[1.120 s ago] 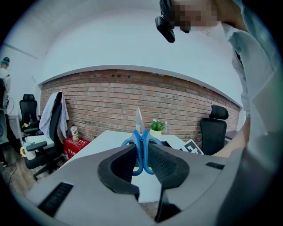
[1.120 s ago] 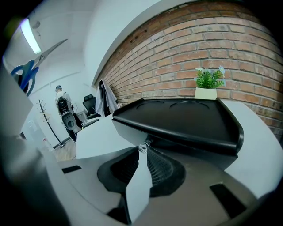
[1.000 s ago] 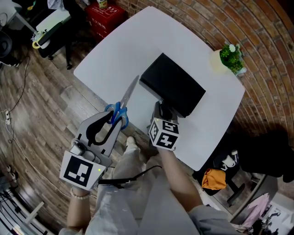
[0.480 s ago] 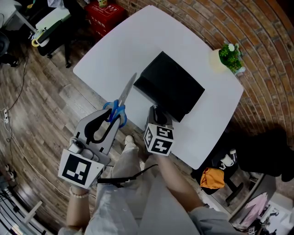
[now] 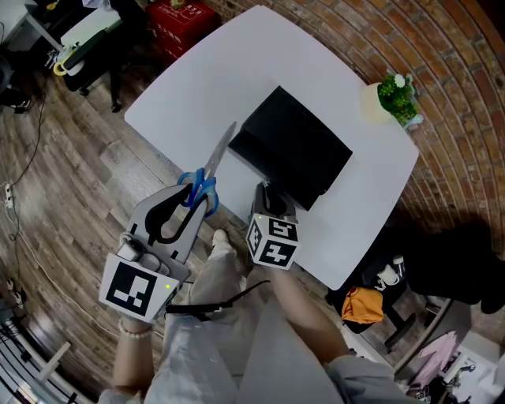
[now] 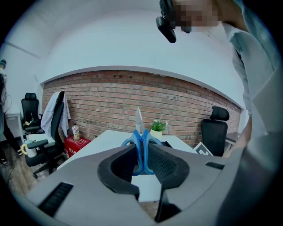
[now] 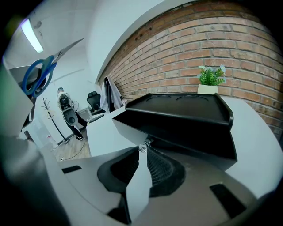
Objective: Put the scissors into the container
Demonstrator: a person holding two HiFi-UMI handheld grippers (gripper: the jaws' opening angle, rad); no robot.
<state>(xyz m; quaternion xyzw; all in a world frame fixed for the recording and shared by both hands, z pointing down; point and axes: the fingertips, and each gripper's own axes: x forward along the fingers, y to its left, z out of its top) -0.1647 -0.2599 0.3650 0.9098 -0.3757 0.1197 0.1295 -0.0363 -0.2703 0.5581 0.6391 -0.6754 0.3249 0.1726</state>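
Observation:
The scissors (image 5: 207,183) have blue handles and closed silver blades pointing toward the black container (image 5: 296,146). My left gripper (image 5: 197,201) is shut on their handles and holds them over the table's near-left edge. In the left gripper view the scissors (image 6: 141,143) stand upright between the pads of the left gripper (image 6: 141,152). My right gripper (image 5: 272,192) sits at the container's near wall. In the right gripper view its tips (image 7: 142,149) pinch a small shiny tab at the low black container (image 7: 185,119). The scissors (image 7: 40,73) show at the upper left there.
The white table (image 5: 237,71) carries a small potted plant (image 5: 397,96) at its far right corner. Red boxes (image 5: 177,24) stand on the wood floor beyond the far left edge. Office chairs (image 6: 48,132) stand off to the left, and a brick wall runs behind the table.
Both grippers have shifted only slightly toward the left. The scissors stay held in the left gripper and the right gripper stays at the container's near wall.

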